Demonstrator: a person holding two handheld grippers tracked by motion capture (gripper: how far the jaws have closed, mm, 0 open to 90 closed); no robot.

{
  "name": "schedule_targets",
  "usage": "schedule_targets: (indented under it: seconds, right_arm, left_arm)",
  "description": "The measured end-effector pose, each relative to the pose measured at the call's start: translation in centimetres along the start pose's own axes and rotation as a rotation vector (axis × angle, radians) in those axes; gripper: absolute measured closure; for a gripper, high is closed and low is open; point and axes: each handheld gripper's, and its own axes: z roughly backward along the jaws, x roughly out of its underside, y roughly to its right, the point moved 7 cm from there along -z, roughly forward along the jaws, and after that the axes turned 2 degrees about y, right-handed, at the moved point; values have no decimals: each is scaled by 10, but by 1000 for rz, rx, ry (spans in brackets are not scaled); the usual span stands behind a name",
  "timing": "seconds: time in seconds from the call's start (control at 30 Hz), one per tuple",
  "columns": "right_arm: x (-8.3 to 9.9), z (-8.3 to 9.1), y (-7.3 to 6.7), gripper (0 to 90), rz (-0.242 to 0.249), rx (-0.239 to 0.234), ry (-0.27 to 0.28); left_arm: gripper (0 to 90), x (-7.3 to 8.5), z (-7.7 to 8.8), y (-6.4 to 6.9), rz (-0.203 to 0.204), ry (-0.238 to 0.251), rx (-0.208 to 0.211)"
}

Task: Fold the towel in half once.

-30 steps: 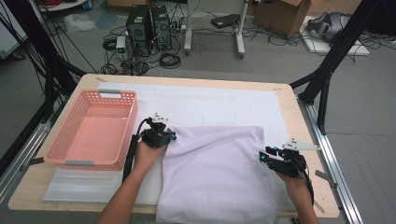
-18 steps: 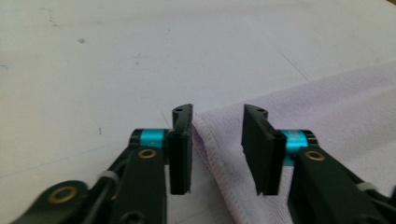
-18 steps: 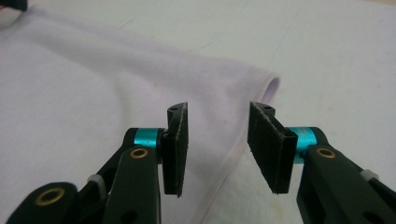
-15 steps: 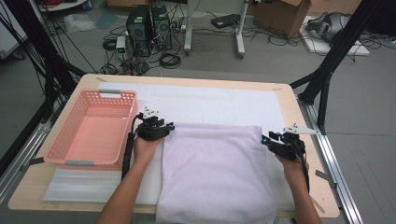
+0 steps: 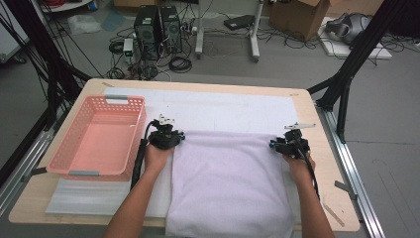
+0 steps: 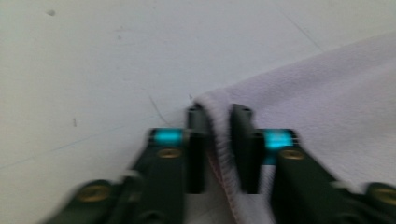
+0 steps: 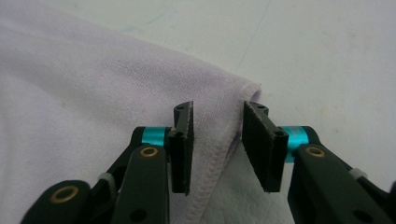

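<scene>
Now left tool (image 5: pixel 167 139) pinching far-left corner of lilac towel (image 5: pixel 228 183), jaws just having snapped closed on hem. Right tool (image 5: pixel 292 146), arriving at far-right corner in middle right of frame, jaws closing around hem, gap remaining, not yet gripping. Towel lying flat, centre of tabletop (image 5: pixel 317 124), right of pink basket (image 5: pixel 99 139). Judging: both corners nearly secured, fold or lift coming next.

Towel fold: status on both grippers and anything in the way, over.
Left gripper shut on towel far left corner. Right gripper closing, jaws astride far right hem, not yet pinching. Pink basket off to the left, clear.
</scene>
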Motion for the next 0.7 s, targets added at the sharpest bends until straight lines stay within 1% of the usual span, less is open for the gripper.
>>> schedule_targets:
  seconds: [0.03,0.07,0.1,0.13,0.17,0.2,0.23,0.27,0.3,0.33,0.4,0.43,0.47,0.5,0.53,0.6,0.63,0.7]
  right_arm:
    - [2,2,0,814,-4,-10,5]
    - [3,4,-1,865,6,-22,6]
    - [4,7,-1,870,24,1,2]
    - [6,10,0,874,25,9,-9]
    - [8,13,1,874,26,13,-15]
    - [10,16,2,873,24,7,-14]
    - [12,18,2,859,19,0,-11]
    - [13,19,4,773,23,-7,-10]
    - [12,20,6,643,23,6,0]
    - [10,22,7,601,11,5,15]
    - [0,25,6,577,25,-9,68]
    - [-4,26,6,570,39,-10,86]
    - [-9,26,5,566,54,-14,95]
    - [-16,24,2,562,80,-18,104]
    - [-21,22,-1,564,89,-30,110]
    - [-28,13,-7,559,124,-45,105]
    - [-30,7,-10,552,140,-48,92]
    - [-32,-4,-16,548,186,-55,69]
  left_arm:
    - [851,0,0,0,10,3,-13]
    - [856,-1,1,0,22,7,-29]
    - [858,-1,2,-2,32,9,-45]
    - [860,-2,4,-3,42,22,-56]
    - [861,-2,6,-3,45,30,-52]
    - [860,-2,6,-3,48,26,-42]
    - [855,-2,6,-2,41,29,-32]
    - [828,-4,7,-2,14,42,-32]
    - [775,-6,8,-2,0,58,-34]
    - [719,-9,9,-1,3,72,-25]
    - [627,-14,10,-1,19,91,-10]
    - [605,-17,9,0,34,92,7]
    - [584,-20,7,1,34,91,13]
    - [545,-21,4,2,33,79,21]
    - [530,-22,1,3,32,69,26]
    - [521,-22,-6,4,20,48,26]
    - [520,-20,-10,4,10,30,25]
    - [519,-18,-15,3,-15,14,23]
